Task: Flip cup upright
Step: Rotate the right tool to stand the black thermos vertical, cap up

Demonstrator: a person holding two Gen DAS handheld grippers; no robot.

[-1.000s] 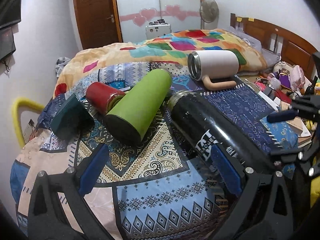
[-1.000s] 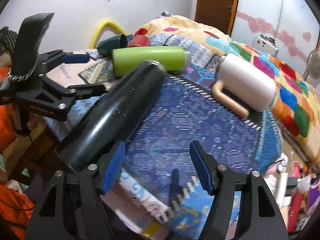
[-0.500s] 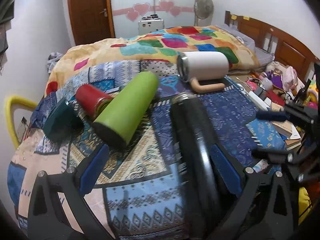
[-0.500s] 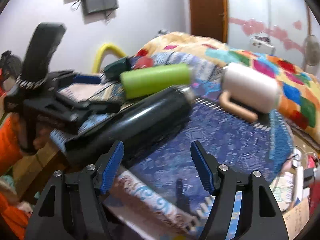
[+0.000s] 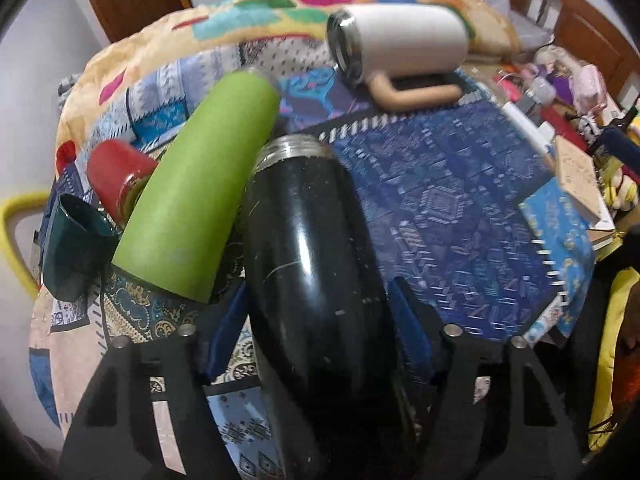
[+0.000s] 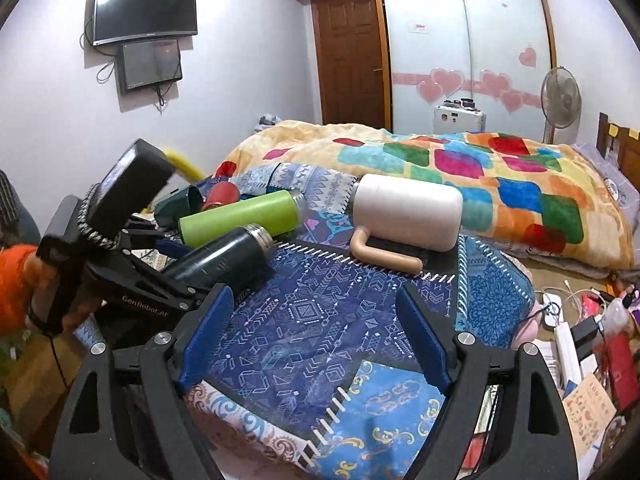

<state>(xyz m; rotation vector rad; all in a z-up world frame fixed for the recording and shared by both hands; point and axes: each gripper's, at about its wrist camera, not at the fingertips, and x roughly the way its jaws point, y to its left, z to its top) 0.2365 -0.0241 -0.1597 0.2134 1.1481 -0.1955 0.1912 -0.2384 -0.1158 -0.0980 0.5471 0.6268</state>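
Note:
A black flask [image 5: 308, 264] lies on its side on the patterned cloth, its threaded mouth pointing away from me. My left gripper [image 5: 316, 332] is closed around its lower body, one blue pad on each side. The right wrist view shows the same flask [image 6: 224, 260] held by the left gripper [image 6: 188, 280], its base end lifted slightly. My right gripper [image 6: 312, 336] is open and empty above the blue cloth, to the right of the flask.
A green bottle [image 5: 200, 196], a red cup [image 5: 116, 172], a dark green cup [image 5: 72, 248] and a white mug with a tan handle [image 5: 404, 40] lie on their sides nearby. Books and clutter [image 5: 576, 176] sit at the right edge.
My left gripper moved forward over the black flask and shut on its body. The right gripper drew back from the flask and tilted up.

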